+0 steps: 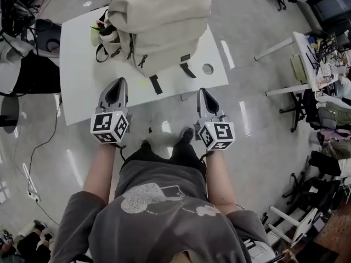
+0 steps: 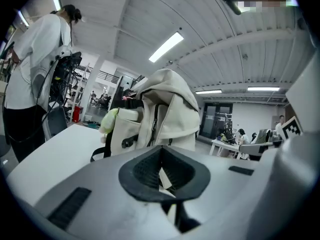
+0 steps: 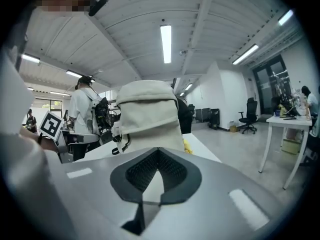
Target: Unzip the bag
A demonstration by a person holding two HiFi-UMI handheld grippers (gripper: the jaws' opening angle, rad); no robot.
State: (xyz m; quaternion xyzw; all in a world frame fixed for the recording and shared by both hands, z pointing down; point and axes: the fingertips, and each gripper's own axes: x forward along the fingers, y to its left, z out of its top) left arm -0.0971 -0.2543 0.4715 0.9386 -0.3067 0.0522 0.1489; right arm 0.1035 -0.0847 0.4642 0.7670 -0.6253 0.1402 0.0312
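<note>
A cream backpack with black straps and dark zippers stands on the white table; a yellow-green soft item pokes from its left side. In the left gripper view the backpack stands ahead, and in the right gripper view the backpack fills the middle. My left gripper is shut and empty, over the table's near edge, short of the bag. My right gripper is shut and empty, just off the near edge, apart from the bag.
A round hole marks the table's right part. A second white desk with clutter and office chairs stand to the right. A person in white stands beyond the table's left. Cables lie on the floor at left.
</note>
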